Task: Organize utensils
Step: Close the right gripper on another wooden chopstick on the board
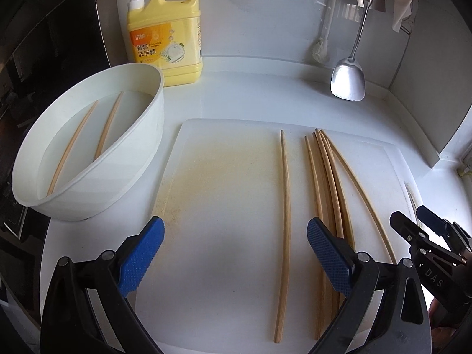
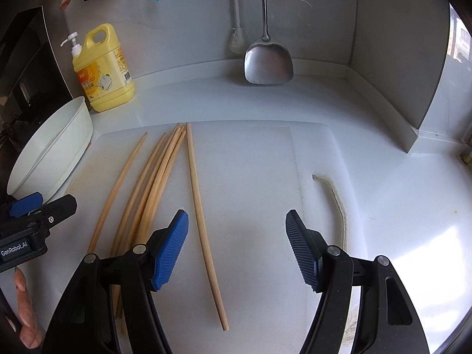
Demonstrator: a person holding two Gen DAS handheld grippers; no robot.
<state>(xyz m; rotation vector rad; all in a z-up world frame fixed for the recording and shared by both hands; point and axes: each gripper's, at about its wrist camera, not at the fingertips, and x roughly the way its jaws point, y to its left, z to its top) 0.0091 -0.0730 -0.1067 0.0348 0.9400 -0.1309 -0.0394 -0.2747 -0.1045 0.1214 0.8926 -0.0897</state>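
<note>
- The left gripper point(image 1: 234, 236) hangs over the white board point(image 1: 224, 177), jaws spread, nothing between the pads.
- The right gripper point(image 2: 237, 230) hovers over the same board, jaws spread and empty; one chopstick point(image 2: 203, 227) lies just beside its left pad.
- In the left wrist view, a single chopstick point(image 1: 284, 230) lies at 12 o'clock between the fingers, apart from a bundle point(image 1: 327, 183) at 1 o'clock.
- A white bowl point(image 1: 129, 174) sits at 10 o'clock on the tabletop point(image 1: 265, 94), with two chopsticks point(image 1: 88, 138) in water.
- A yellow bottle point(image 1: 172, 38) stands behind the bowl.
- A steel spatula point(image 1: 349, 79) hangs at 1 o'clock by the wall.
</note>
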